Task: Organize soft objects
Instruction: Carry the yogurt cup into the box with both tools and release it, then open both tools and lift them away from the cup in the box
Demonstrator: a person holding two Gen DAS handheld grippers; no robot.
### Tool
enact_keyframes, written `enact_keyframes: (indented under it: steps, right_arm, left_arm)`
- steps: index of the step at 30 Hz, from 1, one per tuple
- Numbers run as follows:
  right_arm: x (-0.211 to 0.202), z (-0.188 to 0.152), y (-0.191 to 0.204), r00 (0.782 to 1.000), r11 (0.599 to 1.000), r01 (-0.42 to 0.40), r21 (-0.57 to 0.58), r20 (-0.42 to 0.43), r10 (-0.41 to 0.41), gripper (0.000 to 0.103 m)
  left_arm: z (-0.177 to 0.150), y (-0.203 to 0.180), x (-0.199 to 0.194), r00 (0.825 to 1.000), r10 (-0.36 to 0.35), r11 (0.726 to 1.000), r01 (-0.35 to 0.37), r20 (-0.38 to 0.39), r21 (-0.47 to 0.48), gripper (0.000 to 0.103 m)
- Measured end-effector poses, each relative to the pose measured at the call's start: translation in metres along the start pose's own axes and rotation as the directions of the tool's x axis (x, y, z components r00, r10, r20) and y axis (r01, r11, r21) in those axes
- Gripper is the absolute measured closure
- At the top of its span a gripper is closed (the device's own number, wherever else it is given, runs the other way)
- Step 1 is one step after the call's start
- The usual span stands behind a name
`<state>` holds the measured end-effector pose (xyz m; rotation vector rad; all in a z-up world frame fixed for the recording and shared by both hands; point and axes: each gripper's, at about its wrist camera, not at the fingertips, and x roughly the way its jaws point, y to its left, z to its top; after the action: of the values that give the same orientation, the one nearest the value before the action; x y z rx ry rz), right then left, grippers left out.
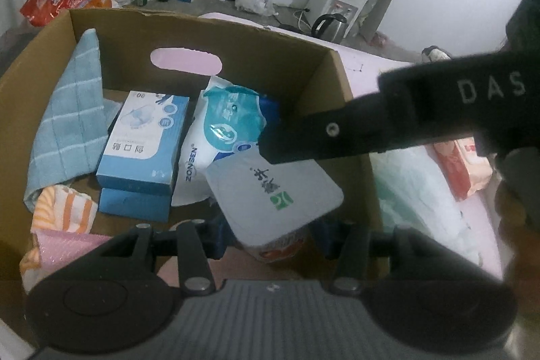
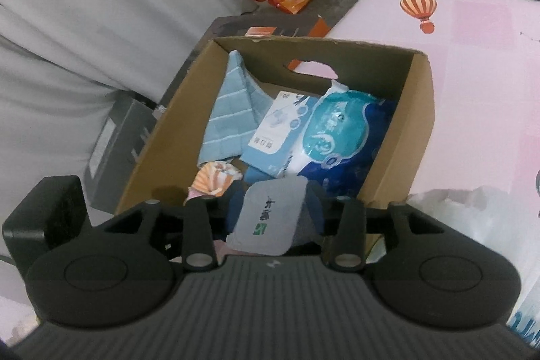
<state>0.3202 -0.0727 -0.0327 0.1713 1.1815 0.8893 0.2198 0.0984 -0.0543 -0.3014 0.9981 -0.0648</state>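
We have a grey soft pack [image 1: 270, 191] over the near end of the cardboard box [image 1: 209, 32], above the blue mask carton [image 1: 145, 140], the wet-wipes pack [image 1: 229, 120] and the light blue cloth [image 1: 71, 110] already inside. Our left gripper [image 1: 270, 242] sits partly open around the pack's lower end; whether its pads press we cannot tell. Our right gripper [image 2: 270, 225] is also partly open around it, grip unclear. We judge the pack light, squashy and slick-skinned, best pinched across its short sides.

Brown cardboard box [image 1: 44, 63]; pale-blue checked towel [image 1: 72, 120] (white lines); orange-white striped cloth [image 1: 65, 210]; grey-lidded pack [image 1: 273, 188].
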Motion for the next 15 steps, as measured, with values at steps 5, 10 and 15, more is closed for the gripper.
enact_keyframes:
  steps: [5,10,15]
  right_arm:
    - [0.0,0.005,0.0,1.0,1.0,0.015,-0.008,0.012,-0.015,0.058]
    - [-0.004,0.007,0.0,0.999,1.0,0.012,-0.015,0.031,-0.012,0.055]
    - [-0.004,0.004,-0.002,0.999,1.0,0.007,-0.002,0.033,-0.007,0.055]
  left_arm:
    - [0.0,-0.003,0.006,1.0,0.007,1.0,-0.007,0.002,0.016,0.053]
    - [0.0,-0.007,-0.003,0.999,0.002,0.999,-0.004,0.04,0.037,0.051]
    - [0.001,-0.005,-0.005,0.999,0.021,0.999,-0.022,0.037,0.032,0.052]
